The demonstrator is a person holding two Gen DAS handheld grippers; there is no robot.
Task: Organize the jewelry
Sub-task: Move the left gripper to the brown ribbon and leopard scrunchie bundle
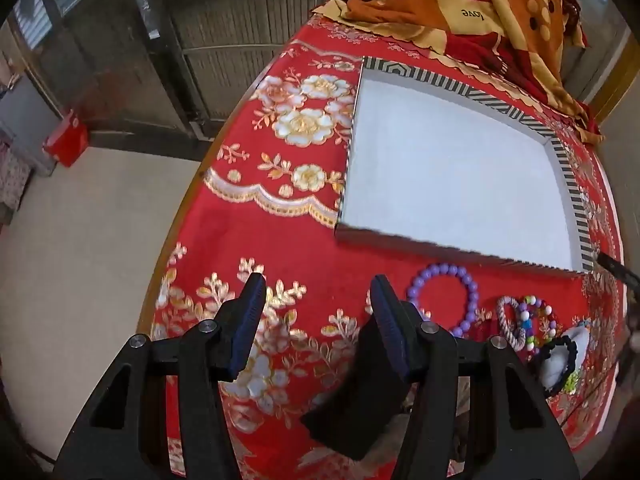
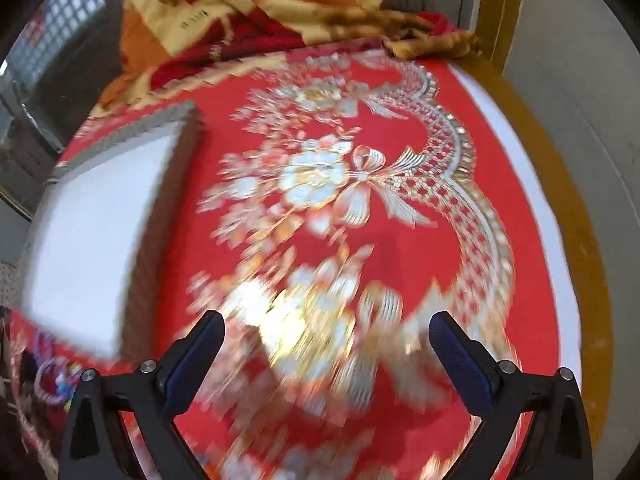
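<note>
Purple round-bead bracelet (image 1: 444, 298) lies on red gold-flowered cloth (image 1: 256, 240) just right of left gripper (image 1: 318, 294), jaws apart w/ nothing held, near white striped-rim tray (image 1: 516, 110); right gripper (image 2: 326, 332) spread wide, view probably motion-blurred.

Left gripper (image 1: 318, 292): two fingers (image 1: 251, 312) faced with dark blue ribbed pads, mounted on matte black plastic brackets. Each bracket is shaped as an angular, splayed arm with a triangular cut-out. Four round silver screw heads are seen, two on each side, at the joints. A black rectangular flap is seen below the right-hand finger.

Right gripper (image 2: 326, 344): of the same build. Dark blue ribbed pads are fitted on its fingers (image 2: 460, 360), carried by matte black angular brackets with narrow triangular cut-outs. Four round silver screw heads are seen, paired at the joints. No cables, labels, sleeves or skin are shown.
</note>
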